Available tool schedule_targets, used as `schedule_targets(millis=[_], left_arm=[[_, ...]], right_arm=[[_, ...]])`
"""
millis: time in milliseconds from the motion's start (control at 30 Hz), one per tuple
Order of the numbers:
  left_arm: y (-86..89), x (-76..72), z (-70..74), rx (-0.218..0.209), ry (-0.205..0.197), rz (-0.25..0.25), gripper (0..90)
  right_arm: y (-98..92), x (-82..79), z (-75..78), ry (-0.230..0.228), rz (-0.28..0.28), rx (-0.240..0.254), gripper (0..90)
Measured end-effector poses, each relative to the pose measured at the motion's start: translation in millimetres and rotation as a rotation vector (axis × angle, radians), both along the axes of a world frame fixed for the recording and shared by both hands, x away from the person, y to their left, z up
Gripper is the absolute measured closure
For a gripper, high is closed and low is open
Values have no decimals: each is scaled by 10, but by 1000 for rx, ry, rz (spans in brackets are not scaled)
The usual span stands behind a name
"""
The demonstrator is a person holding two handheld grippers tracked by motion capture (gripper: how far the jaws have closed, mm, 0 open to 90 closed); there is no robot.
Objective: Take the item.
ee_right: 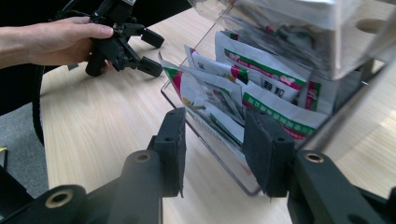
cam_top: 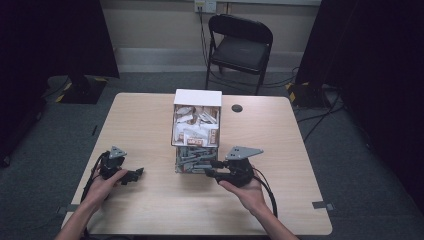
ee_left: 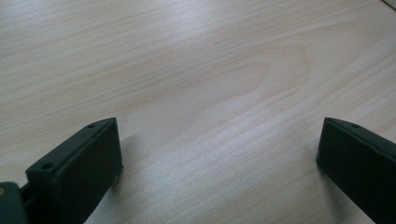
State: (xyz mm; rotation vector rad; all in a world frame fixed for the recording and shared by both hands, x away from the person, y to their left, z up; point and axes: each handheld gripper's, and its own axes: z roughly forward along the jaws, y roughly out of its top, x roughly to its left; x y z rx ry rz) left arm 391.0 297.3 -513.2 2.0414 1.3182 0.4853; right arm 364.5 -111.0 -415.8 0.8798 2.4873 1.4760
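A clear two-tier box (cam_top: pixel 197 100) stands mid-table. Its upper tier holds white and brown packets (cam_top: pixel 196 127); its lower tray holds green and white packets (cam_top: pixel 194 161). My right gripper (cam_top: pixel 212 168) sits at the lower tray's right side, open. In the right gripper view its jaws (ee_right: pixel 215 144) straddle the tray's clear wall (ee_right: pixel 223 161), with the green and white packets (ee_right: pixel 261 88) just beyond, and the pads are not visibly pressing. My left gripper (cam_top: pixel 136 174) rests low over bare wood at the table's left, open and empty (ee_left: pixel 219 154). It also appears far off (ee_right: pixel 152 52).
The wooden table (cam_top: pixel 150 115) has a small black round cap (cam_top: pixel 237 108) right of the box. A black folding chair (cam_top: pixel 240 45) stands behind the table. Cables trail from each gripper toward the near edge. Dark curtains hang at both sides.
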Motion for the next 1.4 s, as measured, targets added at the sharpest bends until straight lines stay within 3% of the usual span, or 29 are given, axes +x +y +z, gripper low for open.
schedule_targets(millis=[500,767,933,1200,1400], left_arm=[[1,0,0,-1,0,-1,0],[0,0,0,0,0,0,0],[1,0,0,-1,0,-1,0],[1,0,0,-1,0,-1,0],[0,0,0,0,0,0,0]], right_arm=[[202,126,-113,8,43,-12,652],[192,155,-186,24,61,-8,702],[197,171,-210,43,64,-7,689],[194,174,-222,37,71,-9,702],[188,182,-240,42,67,-17,783]])
